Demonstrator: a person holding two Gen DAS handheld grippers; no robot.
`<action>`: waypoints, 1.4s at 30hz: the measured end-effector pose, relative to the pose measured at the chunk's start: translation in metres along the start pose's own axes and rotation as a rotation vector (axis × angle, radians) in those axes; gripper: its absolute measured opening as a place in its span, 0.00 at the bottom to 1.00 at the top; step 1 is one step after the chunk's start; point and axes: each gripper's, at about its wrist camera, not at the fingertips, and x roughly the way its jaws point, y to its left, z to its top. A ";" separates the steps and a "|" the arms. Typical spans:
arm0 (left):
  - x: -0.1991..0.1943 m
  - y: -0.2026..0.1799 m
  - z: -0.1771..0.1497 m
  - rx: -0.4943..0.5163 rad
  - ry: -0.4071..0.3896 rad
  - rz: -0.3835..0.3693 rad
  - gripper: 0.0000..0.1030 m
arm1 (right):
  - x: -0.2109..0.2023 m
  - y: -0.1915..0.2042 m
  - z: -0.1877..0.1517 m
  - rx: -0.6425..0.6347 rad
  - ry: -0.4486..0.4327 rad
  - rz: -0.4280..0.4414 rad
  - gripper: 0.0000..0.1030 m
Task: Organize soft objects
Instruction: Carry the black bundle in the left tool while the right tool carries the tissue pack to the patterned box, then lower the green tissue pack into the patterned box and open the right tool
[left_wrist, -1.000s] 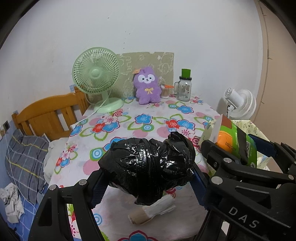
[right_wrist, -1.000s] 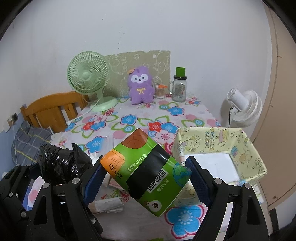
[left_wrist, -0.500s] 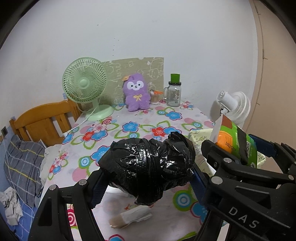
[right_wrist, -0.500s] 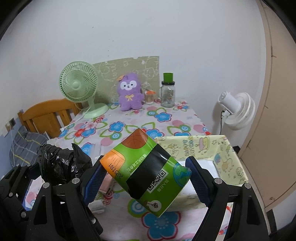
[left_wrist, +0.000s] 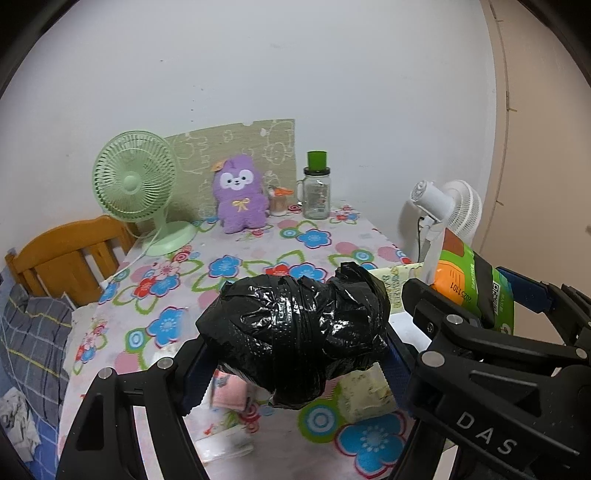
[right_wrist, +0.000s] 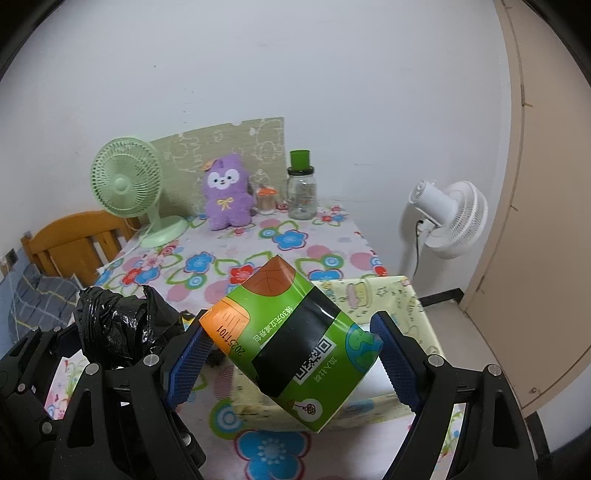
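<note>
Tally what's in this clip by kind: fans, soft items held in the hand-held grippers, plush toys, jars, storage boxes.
Fans: 2, green desk fan and white fan
Held soft items: 2, black plastic bundle and green tissue pack
Plush toys: 1, purple plush
Jars: 2, glass jar and small jar
Storage boxes: 1, yellow fabric box
Total: 8

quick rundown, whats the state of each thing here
black bundle: clamped in left gripper, lifted
green pack: clamped in right gripper, lifted, tilted
yellow box: open-topped, on table
purple plush: upright
green fan: upright, corded
jar: lidded
</note>
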 end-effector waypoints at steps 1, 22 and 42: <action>0.002 -0.003 0.001 0.003 0.002 -0.003 0.78 | 0.001 -0.004 0.000 0.001 0.000 -0.008 0.84; 0.060 -0.056 0.015 0.058 0.044 -0.075 0.79 | 0.042 -0.064 0.005 0.043 0.043 -0.091 0.84; 0.118 -0.079 0.025 0.110 0.150 -0.088 0.99 | 0.088 -0.080 0.008 0.068 0.111 -0.100 0.84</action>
